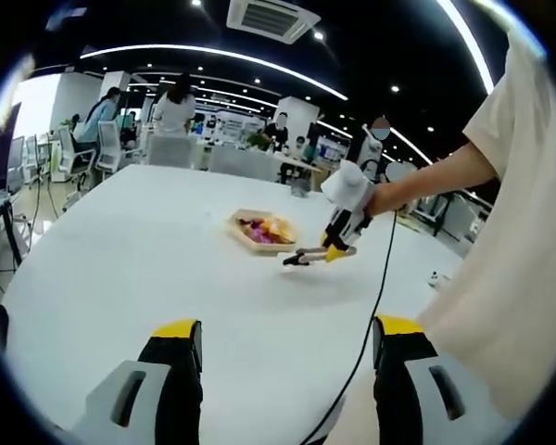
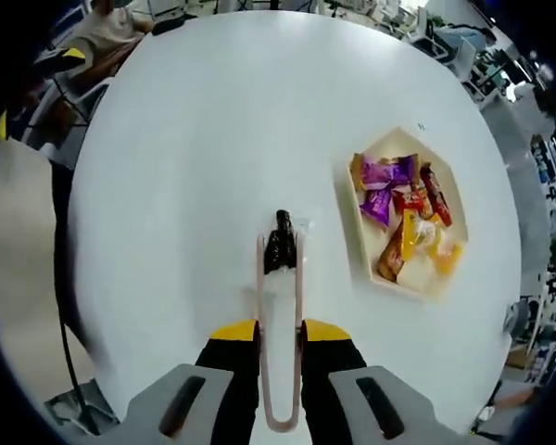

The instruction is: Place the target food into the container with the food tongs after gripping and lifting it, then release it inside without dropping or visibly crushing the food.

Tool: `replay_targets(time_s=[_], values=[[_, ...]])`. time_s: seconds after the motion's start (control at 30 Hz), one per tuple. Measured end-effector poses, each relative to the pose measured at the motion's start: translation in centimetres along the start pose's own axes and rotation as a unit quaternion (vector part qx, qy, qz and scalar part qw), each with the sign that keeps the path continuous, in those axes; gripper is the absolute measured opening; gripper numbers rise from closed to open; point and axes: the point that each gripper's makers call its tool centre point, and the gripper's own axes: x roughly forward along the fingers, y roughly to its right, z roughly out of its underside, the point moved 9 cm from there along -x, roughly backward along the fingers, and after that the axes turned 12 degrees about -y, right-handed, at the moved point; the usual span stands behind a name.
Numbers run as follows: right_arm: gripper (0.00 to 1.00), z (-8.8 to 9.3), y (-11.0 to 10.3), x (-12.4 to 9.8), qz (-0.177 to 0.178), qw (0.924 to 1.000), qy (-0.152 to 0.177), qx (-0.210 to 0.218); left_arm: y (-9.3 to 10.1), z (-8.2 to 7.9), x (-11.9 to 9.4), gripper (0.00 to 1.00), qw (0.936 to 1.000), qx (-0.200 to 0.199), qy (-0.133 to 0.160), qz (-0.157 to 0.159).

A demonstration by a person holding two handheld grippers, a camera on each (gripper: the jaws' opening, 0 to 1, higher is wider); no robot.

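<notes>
My right gripper [image 2: 280, 331] is shut on pink food tongs [image 2: 280, 287], which reach forward over the white table [image 2: 185, 167]. The tong tips pinch a dark snack in a clear wrapper [image 2: 280, 243], close to the table top and left of the container. That container is a pale wooden tray [image 2: 345, 213] holding several purple, red and orange wrapped snacks [image 2: 389, 199]. In the left gripper view, my left gripper [image 1: 287, 329] stands open near the table's front edge with nothing between its jaws. The right gripper [image 1: 341, 232] and tongs [image 1: 301, 256] sit just right of the tray [image 1: 244, 234].
A person's arm [image 1: 426, 181] and pale sleeve [image 1: 510, 232] come in from the right. A black cable [image 1: 375, 287] hangs from the right gripper across the table. People and chairs [image 1: 97, 148] line the far side. A broad stretch of bare white table lies left of the tray.
</notes>
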Motion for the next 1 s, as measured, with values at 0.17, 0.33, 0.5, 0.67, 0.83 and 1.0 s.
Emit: replay_targets(time_s=[0.17, 0.33, 0.5, 0.67, 0.83, 1.0], values=[[0.15, -0.3, 0.5, -0.5, 0.009, 0.9999, 0.008, 0.004, 0.0, 0.0, 0.0, 0.74, 1.0, 0.0, 0.0, 0.0], [0.15, -0.8, 1.7, -1.3, 0.019, 0.9995, 0.022, 0.015, -0.1, 0.0, -0.2, 0.74, 1.0, 0.0, -0.002, -0.002], [0.15, -1.3, 2.8, -2.2, 0.029, 0.9987, 0.034, 0.022, -0.2, -0.2, -0.2, 0.74, 1.0, 0.001, -0.001, -0.002], [0.15, -1.6, 3.9, -2.9, 0.04, 0.998, 0.041, 0.025, -0.2, -0.5, -0.1, 0.74, 1.0, 0.004, -0.002, -0.001], [0.14, -1.7, 4.9, -3.6, 0.05, 0.9972, 0.047, 0.031, -0.2, -0.7, 0.0, 0.74, 1.0, 0.005, -0.002, 0.0], [0.14, -1.7, 6.0, -4.1, 0.057, 0.9966, 0.049, 0.034, -0.2, -0.8, 0.1, 0.75, 1.0, 0.004, -0.002, 0.0]])
